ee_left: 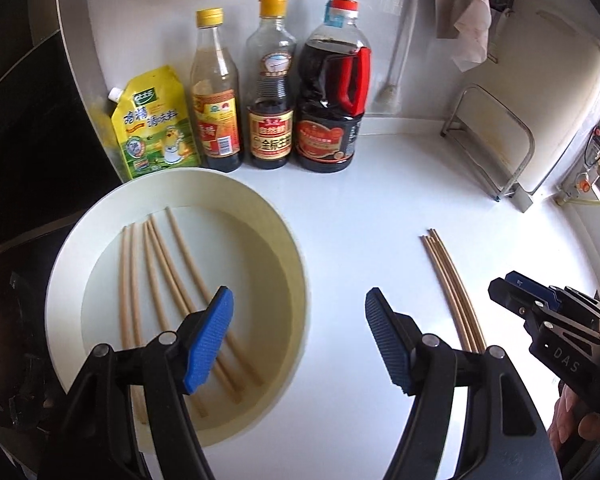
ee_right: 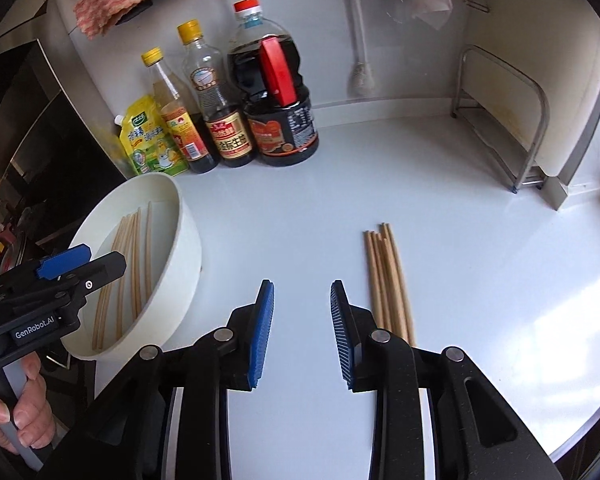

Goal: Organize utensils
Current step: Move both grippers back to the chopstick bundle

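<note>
Both hand-held grippers released — right (ee_right: 302, 330) just left of the chopstick bundle (ee_right: 388, 280).

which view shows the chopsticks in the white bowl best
The left wrist view: it looks down into the white bowl, so the chopsticks in the bowl lie spread and separable. The right wrist view shows them sidelong at the frame's left, bunched, partly behind the left gripper.

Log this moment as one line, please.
task: organize utensils | left gripper: open, empty, over bowl edge | right gripper: open, empty | chopsticks: some in bowl, bundle on counter
</note>
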